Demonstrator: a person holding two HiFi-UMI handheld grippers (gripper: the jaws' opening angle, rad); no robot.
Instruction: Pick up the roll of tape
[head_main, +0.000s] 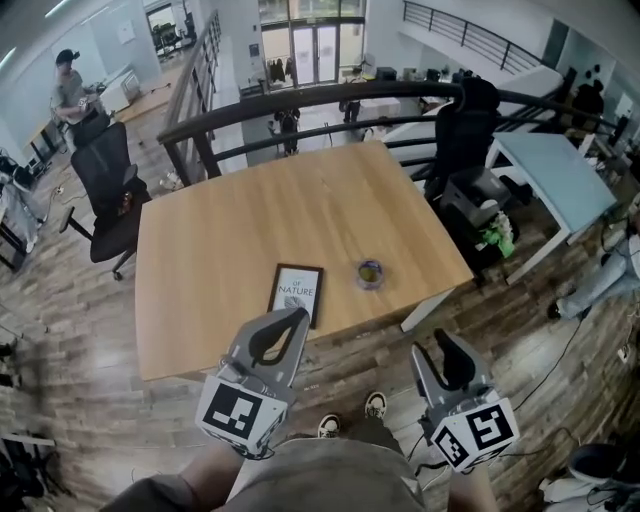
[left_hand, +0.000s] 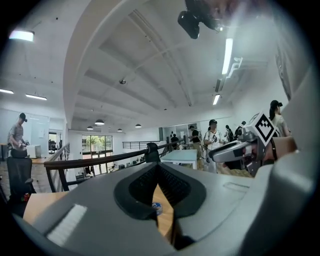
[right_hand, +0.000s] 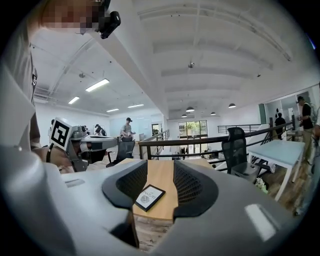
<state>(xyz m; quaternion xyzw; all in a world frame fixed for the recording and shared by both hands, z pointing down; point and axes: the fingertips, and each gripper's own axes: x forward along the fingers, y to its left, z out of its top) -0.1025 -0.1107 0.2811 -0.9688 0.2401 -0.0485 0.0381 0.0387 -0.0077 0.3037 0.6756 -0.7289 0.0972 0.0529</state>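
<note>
The wooden worktop (head_main: 250, 230) fills the middle of the head view, with a railing behind it. Both tools hang at its near edge, well short of anything on it. The left tool (head_main: 297, 315) has its jaw tips together and grips nothing. The right tool (head_main: 448, 348) has its jaws apart and nothing between them. A dark frame (head_main: 297, 292) lies flat near the front edge. The tape (head_main: 370, 273) lies flat on the worktop just to the right of the frame, apart from it and from both tools.
</note>
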